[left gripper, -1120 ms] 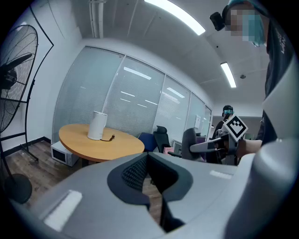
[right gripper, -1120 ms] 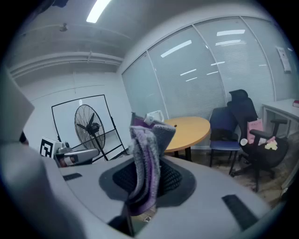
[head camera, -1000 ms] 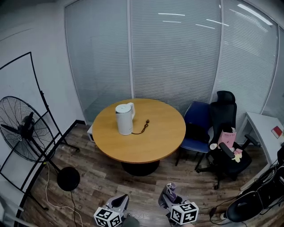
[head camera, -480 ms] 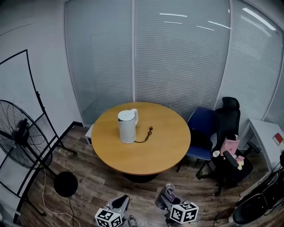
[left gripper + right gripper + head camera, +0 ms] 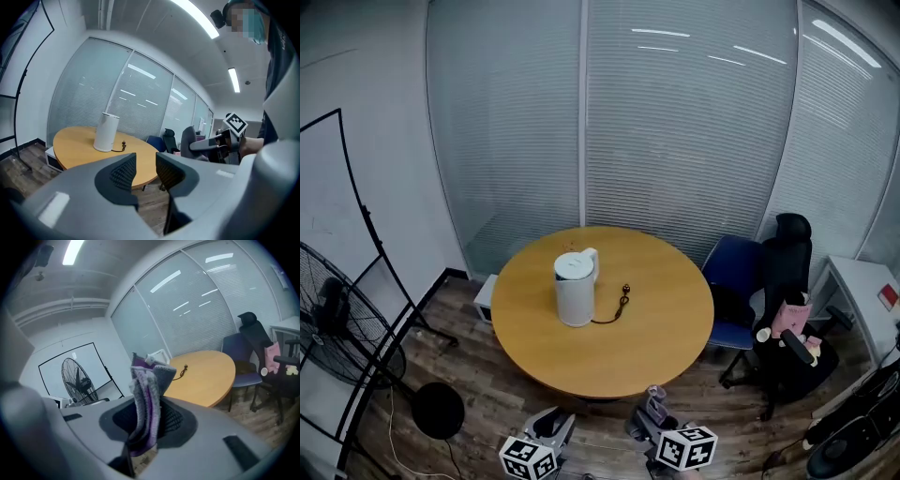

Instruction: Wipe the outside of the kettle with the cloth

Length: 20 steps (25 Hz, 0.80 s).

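We now stand closer to the desk point(image 5: 661, 323) than a second ago: the kettle point(image 5: 576, 288) shows lower and larger in the head view. The left gripper point(image 5: 145, 169) has just been opening its jaws. They now stand apart with nothing between them, only floor and the desk's near edge showing through the gap. The right gripper point(image 5: 149, 420) pinches the cloth point(image 5: 146, 390), a grey and purple fold standing up out of its jaws (it hides most of the kettle in that gripper's view).

We read this as the approach. The cloth is in hand, the left jaws look readied to steady the kettle, and no wiping has begun. The kettle stands upright on the desk, well ahead of both pairs of jaws and a little left of the left ones. Its cord point(image 5: 614, 311) trails off towards the right jaws' side.

The desk's near rim lies between the jaws and the kettle, which sits well in from that rim, so we expect to reach over the edge. The top around the kettle is bare apart from the cord. The floor straight ahead of the jaws looks open. The fan point(image 5: 337, 328) and its round base point(image 5: 438, 410) stand well off to the left of the left jaws. The blue chair point(image 5: 736, 281) and the black chair point(image 5: 792, 319) crowd the desk's side beyond the right jaws.
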Each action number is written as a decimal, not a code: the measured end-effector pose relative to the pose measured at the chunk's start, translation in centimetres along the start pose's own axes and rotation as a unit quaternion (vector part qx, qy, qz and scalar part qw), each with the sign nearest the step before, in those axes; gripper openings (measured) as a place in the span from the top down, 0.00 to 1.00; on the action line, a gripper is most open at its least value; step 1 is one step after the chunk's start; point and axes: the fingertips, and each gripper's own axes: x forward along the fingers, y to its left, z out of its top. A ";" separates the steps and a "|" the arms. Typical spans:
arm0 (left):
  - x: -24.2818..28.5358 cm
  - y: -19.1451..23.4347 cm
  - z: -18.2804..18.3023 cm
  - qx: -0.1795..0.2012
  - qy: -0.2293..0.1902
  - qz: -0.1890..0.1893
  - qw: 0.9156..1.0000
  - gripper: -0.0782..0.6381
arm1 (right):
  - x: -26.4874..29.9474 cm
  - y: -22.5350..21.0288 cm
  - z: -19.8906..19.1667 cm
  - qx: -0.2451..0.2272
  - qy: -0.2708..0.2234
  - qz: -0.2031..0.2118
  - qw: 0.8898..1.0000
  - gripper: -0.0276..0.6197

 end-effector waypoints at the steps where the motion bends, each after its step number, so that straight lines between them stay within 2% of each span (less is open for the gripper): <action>1: 0.3 0.7 0.2 0.000 0.001 -0.001 1.000 0.73 | 0.6 0.0 0.2 0.002 -0.001 -0.004 1.000 0.81; 10: 3.6 4.9 0.9 -0.023 0.008 -0.007 1.000 0.73 | 5.4 -0.7 2.3 0.027 0.001 -0.012 1.000 0.81; 16: 6.7 7.4 1.8 -0.028 0.006 0.018 0.999 0.73 | 10.3 -2.5 4.1 0.026 0.017 0.018 0.999 0.81; 20: 9.5 8.9 3.2 -0.023 0.010 0.039 0.999 0.67 | 13.6 -3.8 5.9 0.019 0.036 0.048 0.998 0.81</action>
